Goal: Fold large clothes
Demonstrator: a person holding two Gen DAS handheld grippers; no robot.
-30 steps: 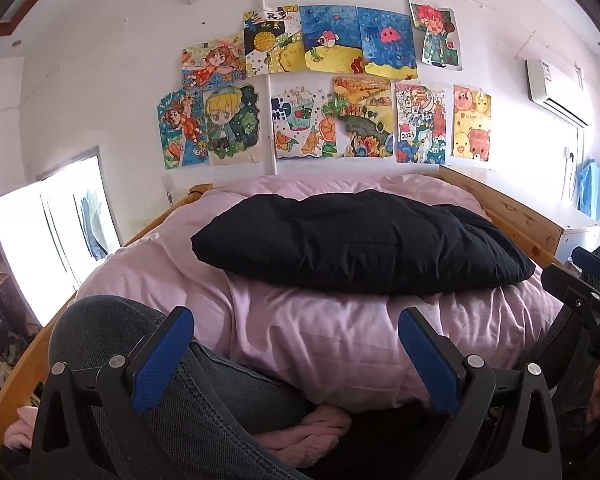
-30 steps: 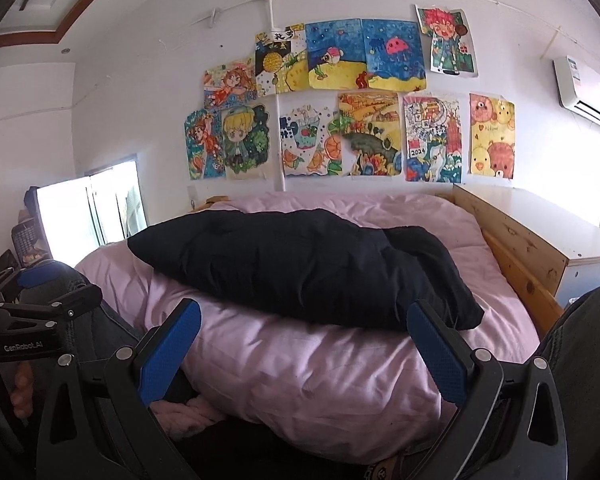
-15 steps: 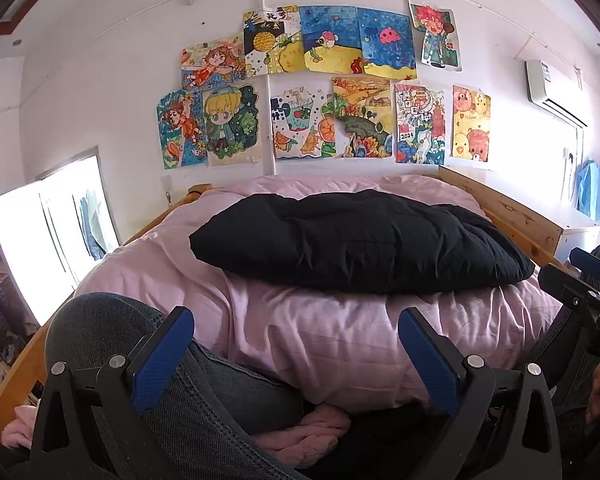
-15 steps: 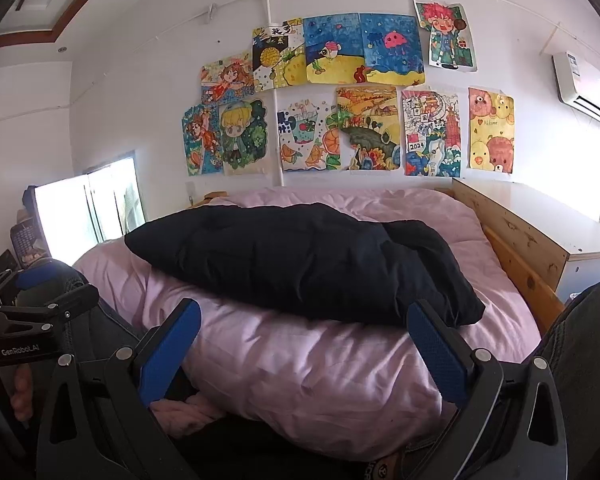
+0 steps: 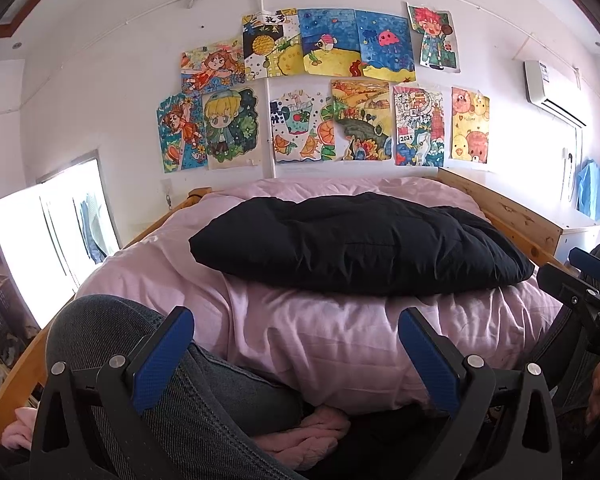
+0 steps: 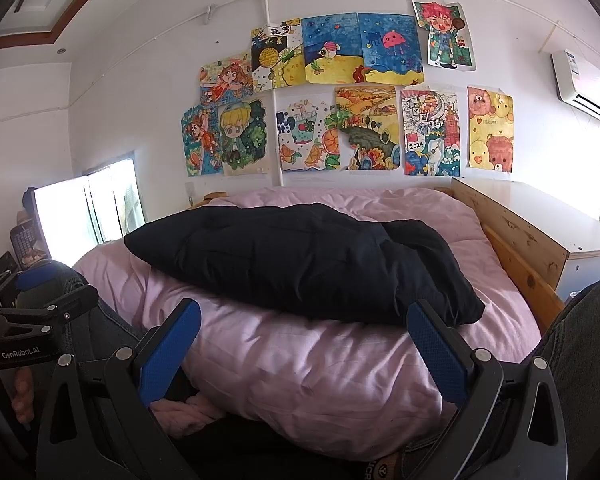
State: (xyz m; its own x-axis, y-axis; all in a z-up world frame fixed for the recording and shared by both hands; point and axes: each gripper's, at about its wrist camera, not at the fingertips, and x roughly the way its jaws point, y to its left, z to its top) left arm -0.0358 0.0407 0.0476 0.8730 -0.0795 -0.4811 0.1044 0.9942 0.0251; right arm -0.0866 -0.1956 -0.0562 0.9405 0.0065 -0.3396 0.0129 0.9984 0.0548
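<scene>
A black padded garment lies folded into a long bundle across the pink quilt on the bed. My left gripper is open and empty, held low in front of the quilt, short of the garment. My right gripper is open too, nothing between its blue pads; its right fingertip overlaps the garment's near right corner in the view. Each gripper shows at the edge of the other's view.
A person's knees in grey jeans flank the grippers. A wooden bed frame runs along the right, with a white cabinet behind it. A bright window is at the left. Drawings cover the wall.
Both views have crept slightly forward and lower toward the bed. The garment and the grippers' opening look the same.
</scene>
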